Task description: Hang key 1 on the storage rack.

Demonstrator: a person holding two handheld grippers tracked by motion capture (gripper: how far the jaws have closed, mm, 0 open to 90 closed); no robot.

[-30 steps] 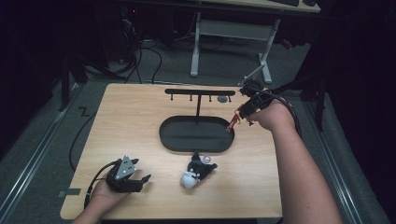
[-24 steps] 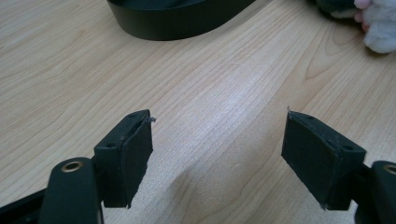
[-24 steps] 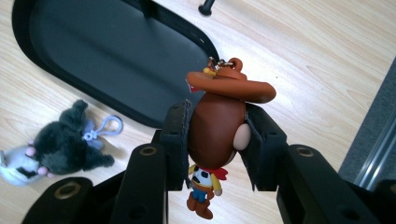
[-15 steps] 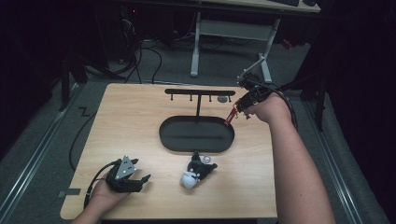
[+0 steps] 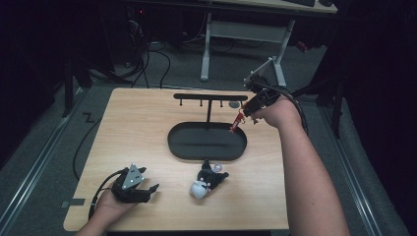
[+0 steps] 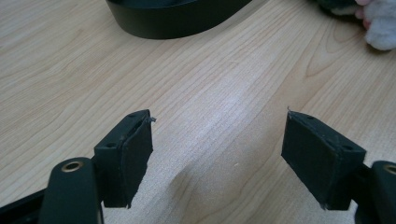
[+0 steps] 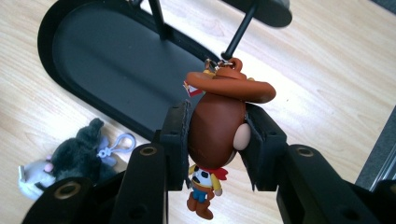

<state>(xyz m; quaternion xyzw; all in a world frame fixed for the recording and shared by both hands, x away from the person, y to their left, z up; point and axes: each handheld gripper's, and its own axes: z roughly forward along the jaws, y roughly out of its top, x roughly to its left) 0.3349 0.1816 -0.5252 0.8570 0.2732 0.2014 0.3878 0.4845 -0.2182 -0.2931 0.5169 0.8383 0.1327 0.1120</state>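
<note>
Now the cowboy keychain (image 7: 215, 122) sits clamped by its head in the right gripper (image 7: 215, 140), raised beside the rack (image 5: 210, 97) over the tray (image 5: 206, 153). Best to line its ring up with a peg before letting go. The left gripper (image 6: 217, 158) rests wide open, low over the table (image 6: 70, 70).

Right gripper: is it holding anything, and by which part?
Yes. The right gripper is shut on a cowboy figure keychain, pads clamping the sides of its brown head just under the hat brim; body dangles below. The left gripper is open, holding nothing.
</note>
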